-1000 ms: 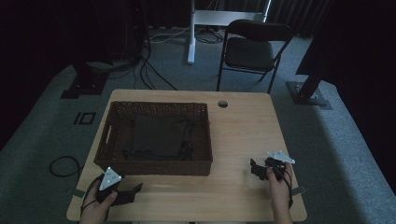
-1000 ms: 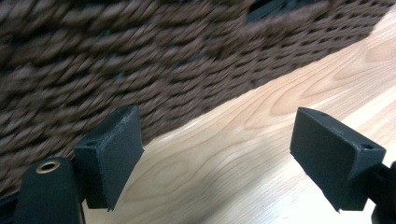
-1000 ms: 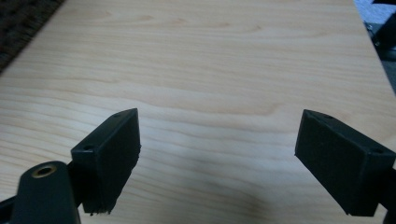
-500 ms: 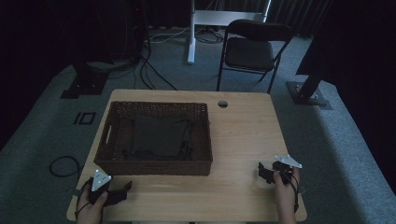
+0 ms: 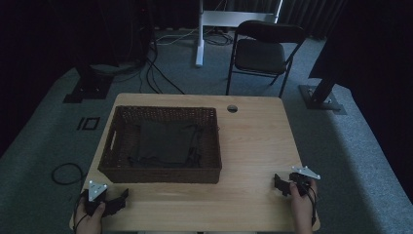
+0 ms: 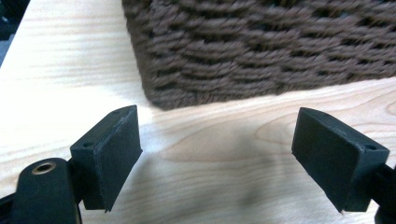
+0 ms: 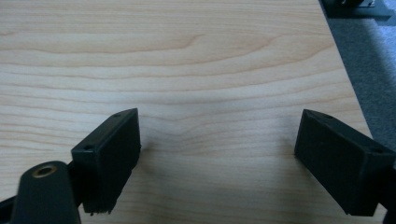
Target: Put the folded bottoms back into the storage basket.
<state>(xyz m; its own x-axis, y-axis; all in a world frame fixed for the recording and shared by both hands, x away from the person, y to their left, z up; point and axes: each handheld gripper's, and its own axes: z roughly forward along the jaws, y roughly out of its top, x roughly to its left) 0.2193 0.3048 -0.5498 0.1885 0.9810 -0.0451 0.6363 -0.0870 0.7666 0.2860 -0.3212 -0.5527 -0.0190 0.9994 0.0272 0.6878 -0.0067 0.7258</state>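
I have both grippers low over the near edge of the table (image 5: 253, 146), one at each corner, and neither has anything in it. My left gripper (image 5: 113, 204) sits by the near left corner, just in front of the basket (image 5: 160, 173); in the left gripper view its jaws stand wide apart with bare wood between them, and the basket's woven wall (image 6: 261, 51) rises just ahead, close but not touched. My right gripper (image 5: 281, 185) is by the near right corner, well apart from the basket, and in the right gripper view its jaws are spread just as wide over plain tabletop (image 7: 187, 70), with the right edge of the table and the carpet beyond it showing.

The thing I take to be the job is the dark cloth (image 5: 163, 144) lying inside the basket. It is spread flat across the bottom, roughly in the middle, with a cord or strap trailing along its right side; I cannot tell whether it is folded or what kind of garment it is, the light being so dim.

As I judge it, none of the handling is done: the cloth lies in the basket and neither hand is over it. What is left is the whole of it: bringing a gripper over the basket's near wall, going down onto the cloth, and closing on an edge.
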